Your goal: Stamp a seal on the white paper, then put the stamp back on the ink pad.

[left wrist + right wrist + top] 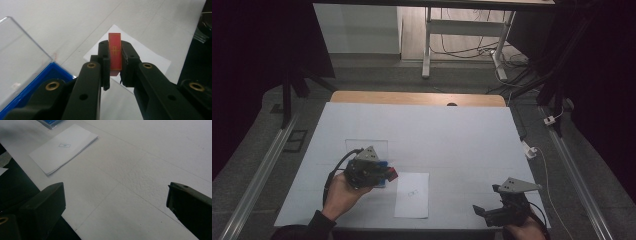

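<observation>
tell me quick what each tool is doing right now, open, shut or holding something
Left tool: shut on the red card, held on edge above the white sheet.
Right tool: open, nothing between its jaws.

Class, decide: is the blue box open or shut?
Open: the blue box's clear lid stands raised above its rim.

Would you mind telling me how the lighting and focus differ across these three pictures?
High view: dim, with black surrounds, the white table cover the brightest part. Left gripper view: the red block in the left claw is sharp, while the near arms are soft. Right gripper view: even light, the white paper clear, its small mark too blurred to read.
</observation>
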A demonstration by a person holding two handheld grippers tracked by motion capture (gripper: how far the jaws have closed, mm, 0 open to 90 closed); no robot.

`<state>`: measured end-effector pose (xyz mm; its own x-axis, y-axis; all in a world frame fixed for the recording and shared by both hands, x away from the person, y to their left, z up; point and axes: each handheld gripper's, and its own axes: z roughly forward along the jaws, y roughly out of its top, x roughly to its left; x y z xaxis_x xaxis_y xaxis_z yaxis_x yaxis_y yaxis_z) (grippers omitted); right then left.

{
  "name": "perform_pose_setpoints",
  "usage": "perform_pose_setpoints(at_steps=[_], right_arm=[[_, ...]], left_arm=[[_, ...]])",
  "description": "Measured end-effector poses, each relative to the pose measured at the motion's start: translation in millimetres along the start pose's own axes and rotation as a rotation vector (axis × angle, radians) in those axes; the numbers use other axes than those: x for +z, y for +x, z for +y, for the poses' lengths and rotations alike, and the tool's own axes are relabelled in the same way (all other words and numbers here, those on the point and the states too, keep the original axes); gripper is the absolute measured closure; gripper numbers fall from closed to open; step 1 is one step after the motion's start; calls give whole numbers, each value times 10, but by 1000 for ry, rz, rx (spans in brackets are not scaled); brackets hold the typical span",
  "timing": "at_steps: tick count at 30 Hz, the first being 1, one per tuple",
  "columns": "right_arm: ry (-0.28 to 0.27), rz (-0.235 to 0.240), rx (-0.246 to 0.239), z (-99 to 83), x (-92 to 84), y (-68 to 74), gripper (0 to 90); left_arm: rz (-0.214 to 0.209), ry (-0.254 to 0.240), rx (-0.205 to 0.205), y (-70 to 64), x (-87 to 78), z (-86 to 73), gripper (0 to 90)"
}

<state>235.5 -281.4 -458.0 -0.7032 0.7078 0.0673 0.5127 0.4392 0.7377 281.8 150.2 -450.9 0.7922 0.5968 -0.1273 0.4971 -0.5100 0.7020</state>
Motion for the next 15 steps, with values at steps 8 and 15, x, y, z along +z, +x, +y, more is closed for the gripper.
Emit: perform_pose_setpoints(at_steps=[8, 15], right_arm=[[-3, 3, 2, -4, -1, -1, 23], [0, 2, -1, 2, 4, 0, 23]], left_arm=[[31, -4, -24, 95, -87, -39, 795], [55, -7, -54, 186, -146, -83, 796]])
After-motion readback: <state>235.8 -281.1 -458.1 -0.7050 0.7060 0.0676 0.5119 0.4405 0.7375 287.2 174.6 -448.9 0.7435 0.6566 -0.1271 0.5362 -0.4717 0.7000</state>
